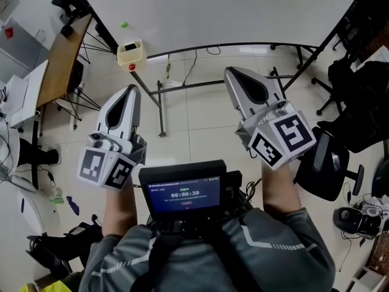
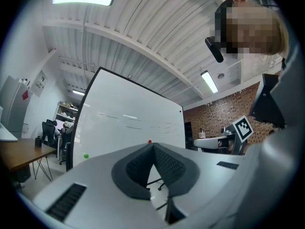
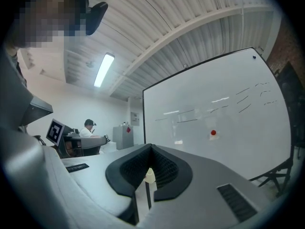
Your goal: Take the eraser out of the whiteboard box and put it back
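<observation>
**Both grippers closed and empty, short of the whiteboard box**

Closest in, a small screen [image 1: 184, 194] sits at the person's chest between the two forearms. Left gripper [image 1: 130, 91] and right gripper [image 1: 230, 73] are held level, jaws pressed together with nothing between them. Well ahead, the cream whiteboard box [image 1: 132, 58] hangs at the lower edge of the whiteboard [image 1: 213, 11]. The eraser [image 1: 129, 46] shows as a dark block inside it.

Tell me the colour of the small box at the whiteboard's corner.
Cream, close to pale yellow; the head view shows the box best.
</observation>
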